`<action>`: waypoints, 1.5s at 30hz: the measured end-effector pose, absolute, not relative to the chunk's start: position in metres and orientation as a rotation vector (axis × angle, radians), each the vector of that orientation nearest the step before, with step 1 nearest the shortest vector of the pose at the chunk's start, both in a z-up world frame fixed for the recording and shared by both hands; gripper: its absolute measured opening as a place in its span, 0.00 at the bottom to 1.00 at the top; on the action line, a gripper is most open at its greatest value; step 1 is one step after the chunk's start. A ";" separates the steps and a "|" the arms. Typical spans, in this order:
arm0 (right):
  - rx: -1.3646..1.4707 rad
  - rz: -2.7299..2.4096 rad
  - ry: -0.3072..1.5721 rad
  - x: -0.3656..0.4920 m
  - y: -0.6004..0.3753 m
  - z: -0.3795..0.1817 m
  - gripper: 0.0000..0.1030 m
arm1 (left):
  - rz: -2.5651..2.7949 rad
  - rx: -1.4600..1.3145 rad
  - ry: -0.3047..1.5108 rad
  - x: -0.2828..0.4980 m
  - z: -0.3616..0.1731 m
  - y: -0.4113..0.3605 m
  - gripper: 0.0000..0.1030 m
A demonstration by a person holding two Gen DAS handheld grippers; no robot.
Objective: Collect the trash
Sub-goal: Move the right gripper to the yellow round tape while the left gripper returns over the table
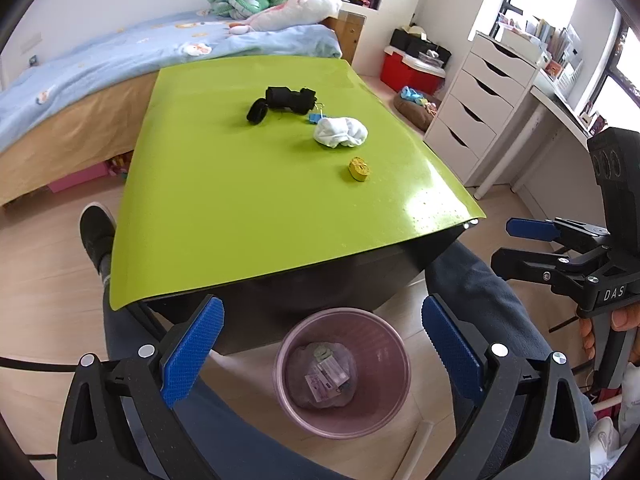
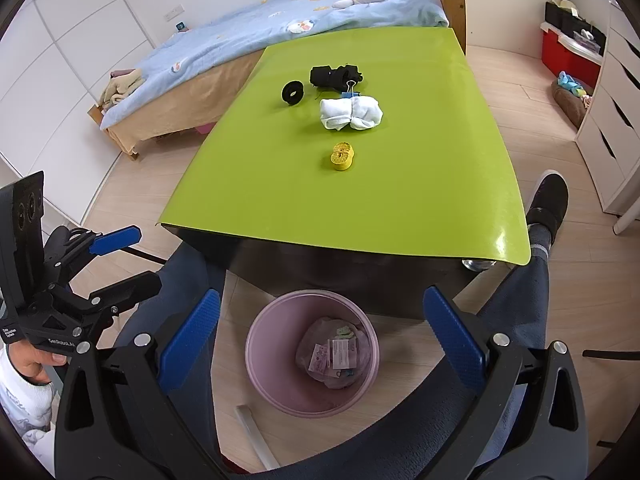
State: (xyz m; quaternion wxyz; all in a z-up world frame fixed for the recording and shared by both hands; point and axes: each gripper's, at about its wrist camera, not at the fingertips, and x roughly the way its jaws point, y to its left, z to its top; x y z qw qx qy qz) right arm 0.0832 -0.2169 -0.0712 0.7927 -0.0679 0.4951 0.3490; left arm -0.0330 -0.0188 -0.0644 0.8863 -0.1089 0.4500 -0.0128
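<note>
A pink waste bin (image 1: 384, 344) (image 2: 272, 344) stands on the floor at the table's near edge, with paper wrappers (image 1: 326, 376) (image 2: 340, 354) and crumpled plastic inside. My left gripper (image 1: 322, 350) hangs open over the bin, nothing between its blue pads. Beside it my right gripper (image 2: 322, 340) is also open and empty above the bin. On the green table (image 1: 240, 208) lie a yellow roll (image 1: 359, 168) (image 2: 341, 156), a white cloth bundle (image 1: 340, 132) (image 2: 351, 113), a blue binder clip (image 1: 315, 117), a black bundle (image 1: 290, 99) and a black ring (image 2: 292, 93).
A person's legs in dark trousers flank the bin, with a shoe (image 1: 96, 232) by the table's left side. A bed (image 1: 100, 64) stands behind the table, white drawers (image 1: 476, 96) and a red box (image 1: 404, 70) to the right. Each view shows the other gripper (image 1: 504, 244) (image 2: 148, 258) at its side.
</note>
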 end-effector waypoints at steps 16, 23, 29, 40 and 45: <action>-0.252 0.719 1.081 0.156 -0.143 -0.067 0.97 | 0.019 -0.241 0.898 -0.028 -0.057 0.001 0.93; -0.285 0.662 1.195 0.202 -0.106 -0.088 0.97 | 0.032 -0.259 0.888 -0.030 -0.055 0.009 0.93; -0.299 0.604 1.292 0.225 -0.088 -0.112 0.79 | 0.042 -0.271 0.883 -0.032 -0.055 0.014 0.93; -0.319 0.575 1.333 0.231 -0.082 -0.127 0.21 | 0.049 -0.291 0.887 -0.028 -0.058 0.023 0.93; -0.317 0.597 1.330 0.233 -0.081 -0.125 0.19 | 0.044 -0.273 0.884 -0.018 -0.054 0.022 0.93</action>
